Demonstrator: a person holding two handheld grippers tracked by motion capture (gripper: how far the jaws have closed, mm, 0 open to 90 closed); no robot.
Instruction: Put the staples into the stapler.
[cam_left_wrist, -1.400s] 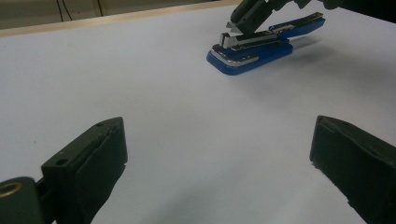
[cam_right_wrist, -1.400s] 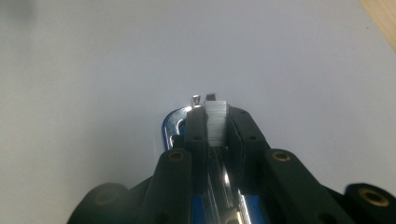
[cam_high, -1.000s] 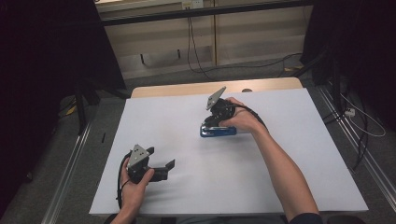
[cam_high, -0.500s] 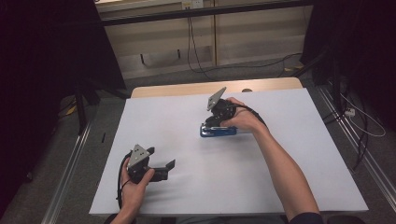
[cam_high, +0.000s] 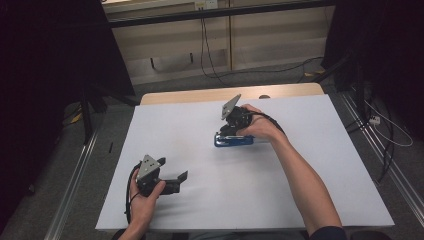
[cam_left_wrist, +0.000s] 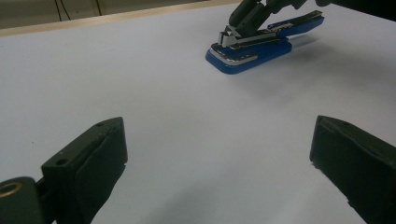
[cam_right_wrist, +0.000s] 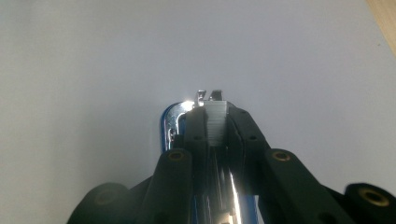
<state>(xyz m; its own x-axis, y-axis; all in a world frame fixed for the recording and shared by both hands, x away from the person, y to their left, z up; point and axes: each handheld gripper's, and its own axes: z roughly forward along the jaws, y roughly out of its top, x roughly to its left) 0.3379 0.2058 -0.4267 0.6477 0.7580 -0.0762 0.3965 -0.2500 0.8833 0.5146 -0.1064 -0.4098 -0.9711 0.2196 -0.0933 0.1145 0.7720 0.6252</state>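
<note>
Nearest the person, at the front left of the white worktop (cam_high: 300, 200), the left tongs (cam_high: 181, 179) rest in the left hand (cam_high: 145, 197) with jaws spread wide and nothing between them; in the left gripper view the two black pads (cam_left_wrist: 100, 158) stand well apart over bare white surface. Farther out, near the middle of the worktop and a little to the right, lies a blue stapler (cam_high: 234, 141) with a chrome upper arm, flat on its base. The right hand (cam_high: 260, 127) brings the right tongs (cam_high: 227, 132) down onto it, and the right gripper view shows the jaws drawn narrow and pressed against either side of the stapler's metal magazine (cam_right_wrist: 215, 122) near its front end. Judging by this, the grasp is made and the stapler has not yet left the surface; lifting, moving or working it is what remains, and nothing lies nearby to be stapled. Beyond the white sheet a strip of pale wooden table edge (cam_high: 200, 95) shows at the far side. Behind that are a grey floor, light wall panels (cam_high: 165, 45) with dark cables hanging down, and dark curtains at both sides of the room.
</note>
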